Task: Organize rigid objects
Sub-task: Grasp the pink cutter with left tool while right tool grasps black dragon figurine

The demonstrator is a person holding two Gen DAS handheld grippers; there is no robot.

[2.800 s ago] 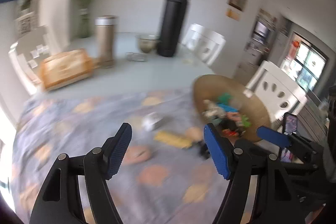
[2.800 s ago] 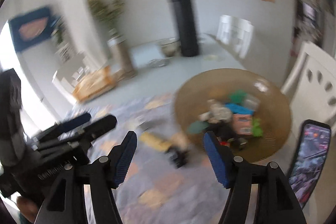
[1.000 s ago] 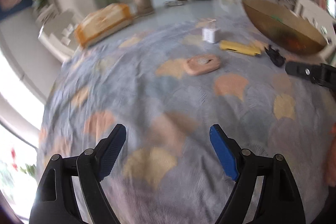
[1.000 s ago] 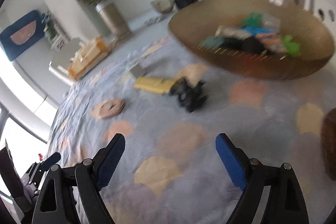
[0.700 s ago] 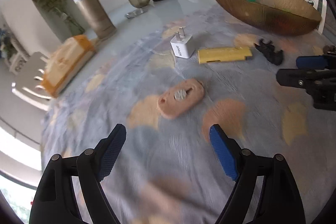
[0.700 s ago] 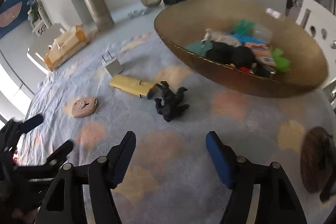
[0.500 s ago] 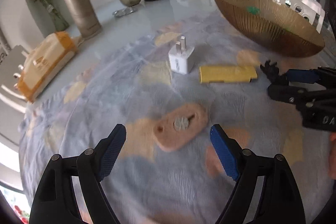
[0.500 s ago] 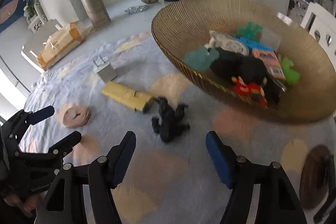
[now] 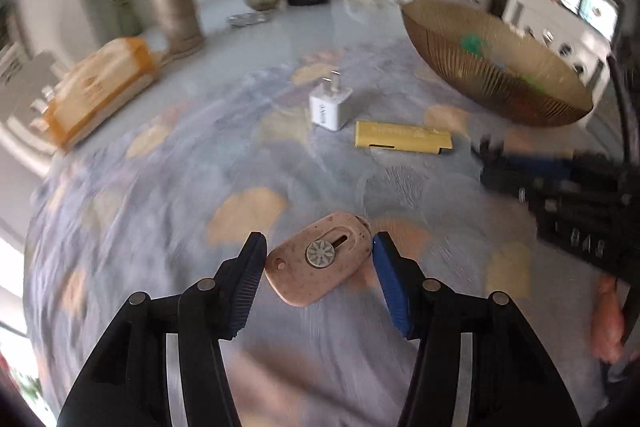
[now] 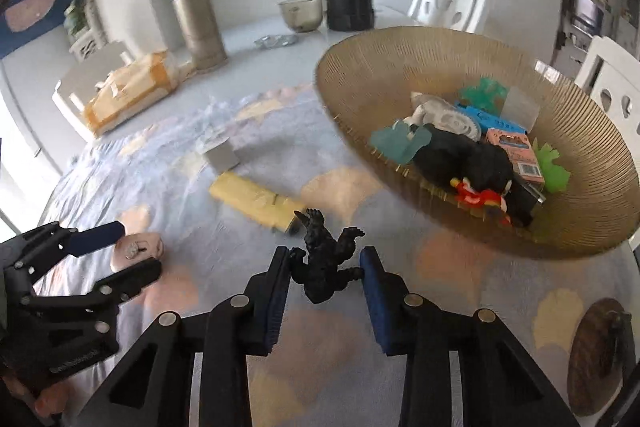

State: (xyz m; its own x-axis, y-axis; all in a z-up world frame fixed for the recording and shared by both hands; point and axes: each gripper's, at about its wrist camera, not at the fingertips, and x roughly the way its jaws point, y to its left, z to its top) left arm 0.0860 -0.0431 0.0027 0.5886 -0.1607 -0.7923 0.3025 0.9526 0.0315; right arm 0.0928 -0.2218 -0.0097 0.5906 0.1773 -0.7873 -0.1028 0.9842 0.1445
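Pink cutter (image 9: 320,269) lies on the patterned cloth (image 9: 168,195) between the closing left gripper (image 9: 318,259) pads, contact unclear; black dinosaur figure (image 10: 326,267) sits clamped in the right gripper (image 10: 325,277), just closed; bowl (image 10: 400,99) contents overlap, partly hidden.

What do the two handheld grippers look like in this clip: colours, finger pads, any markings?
Both are black, angular linkage frames with silver pivot pins. The left gripper and the right gripper each carry two fingers faced with ribbed blue pads. Seen from the right wrist camera, the left one's body bears small pale lettering, too blurred to read. No cables or sleeves can be made out.
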